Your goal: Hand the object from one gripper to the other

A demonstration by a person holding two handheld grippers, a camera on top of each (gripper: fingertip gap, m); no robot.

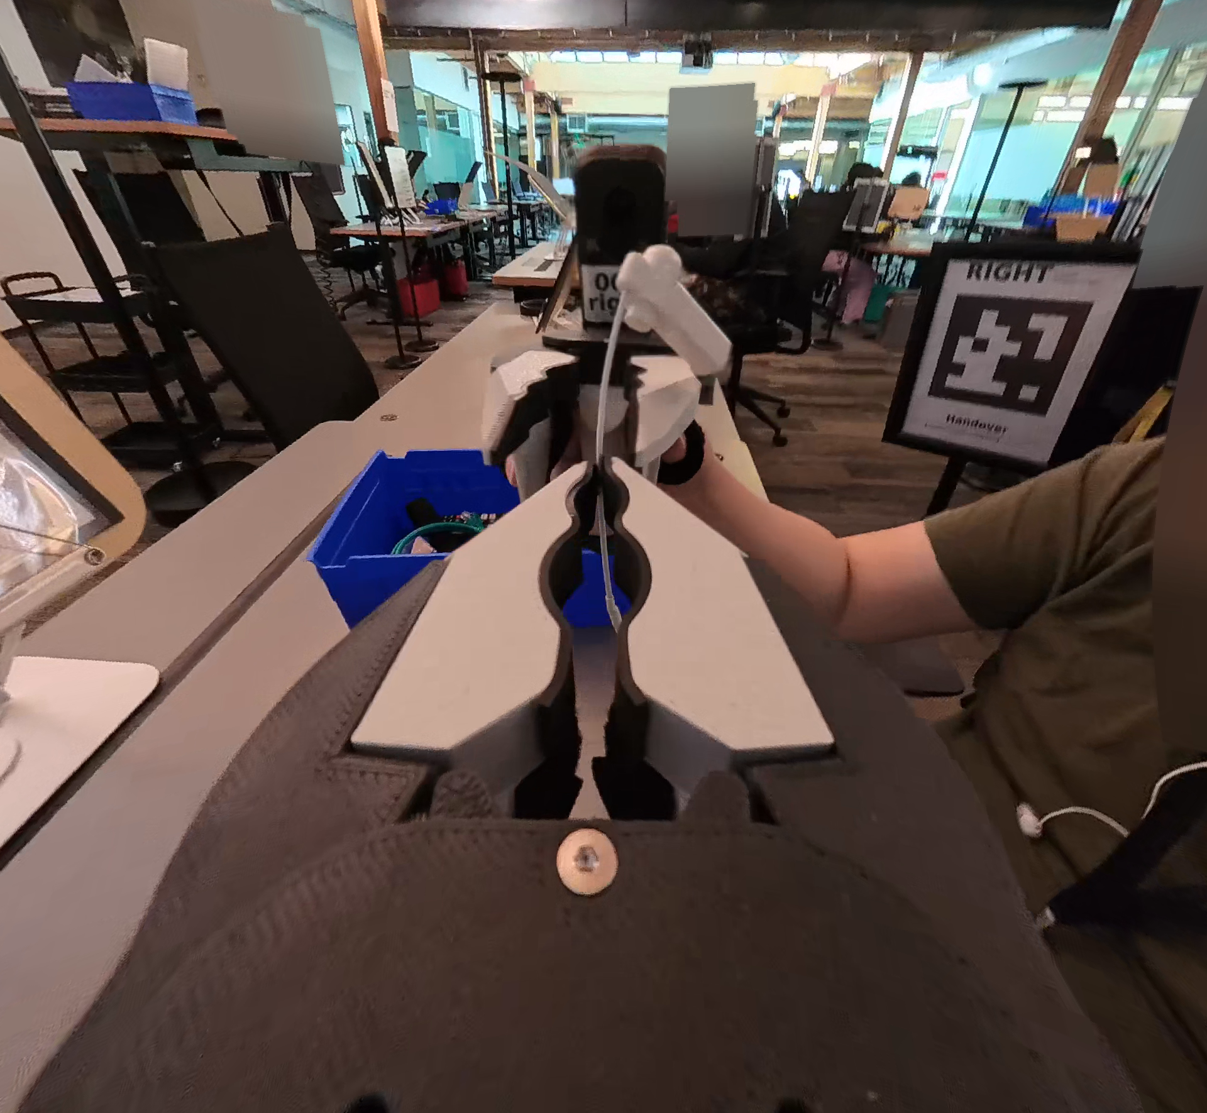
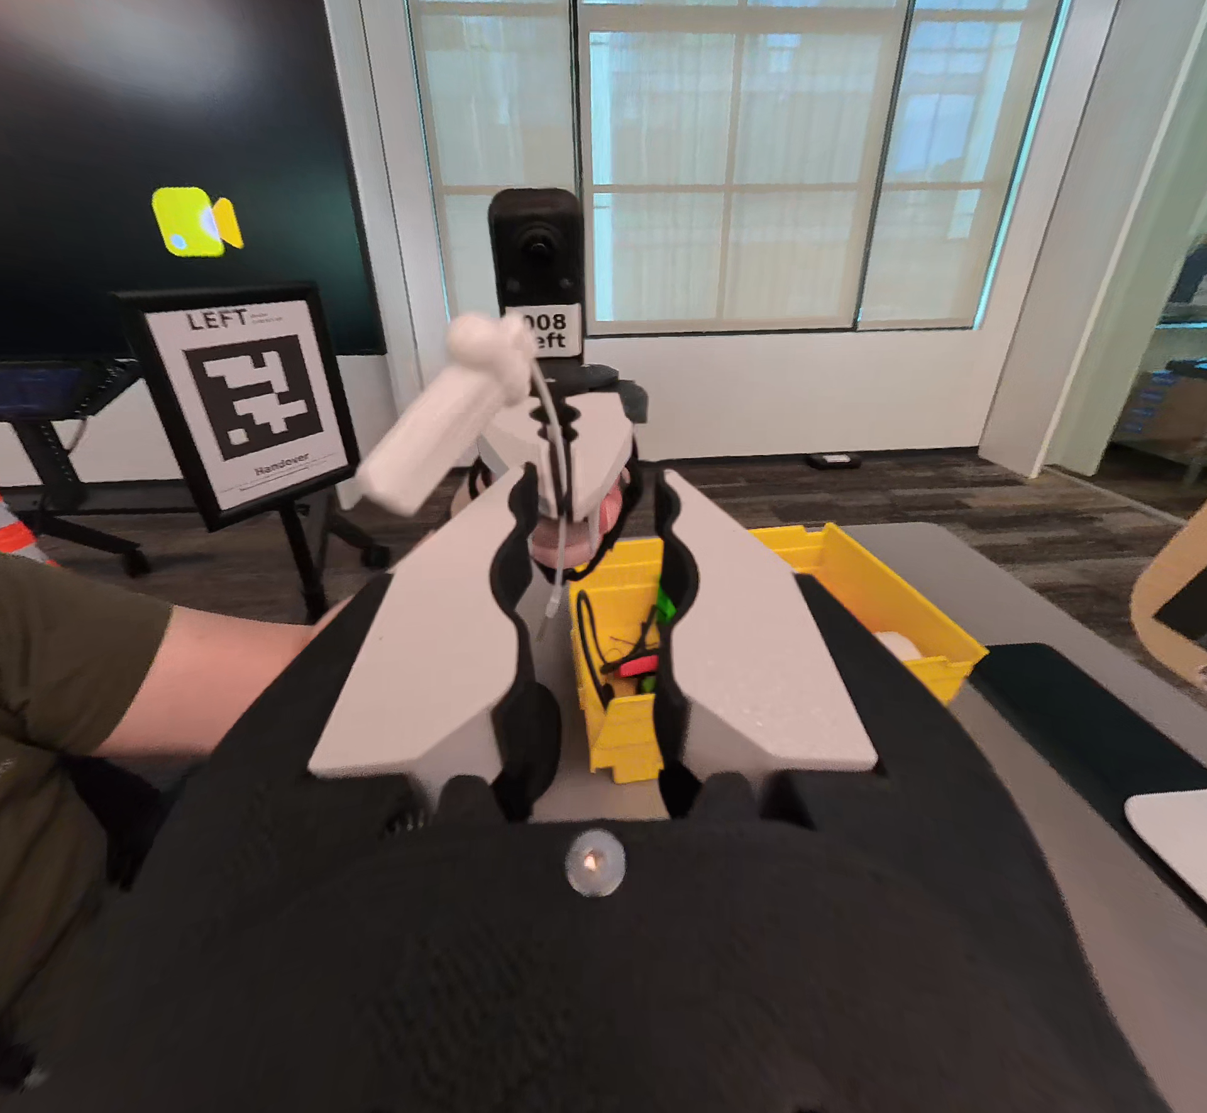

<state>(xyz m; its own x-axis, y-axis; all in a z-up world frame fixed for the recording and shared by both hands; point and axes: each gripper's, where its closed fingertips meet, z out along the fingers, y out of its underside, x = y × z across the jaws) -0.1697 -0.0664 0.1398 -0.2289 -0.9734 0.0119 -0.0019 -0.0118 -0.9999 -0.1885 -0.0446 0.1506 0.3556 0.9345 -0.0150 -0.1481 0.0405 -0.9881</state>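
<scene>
Each camera rides low behind its own gripper, looking forward along the two fingers. The left wrist view faces down a long open office over a blue bin (image 1: 392, 533); the right wrist view faces a window wall over a yellow bin (image 2: 869, 592). Aimed at each other at close range, both share the white corded object (image 1: 659, 304) (image 2: 450, 422).
</scene>
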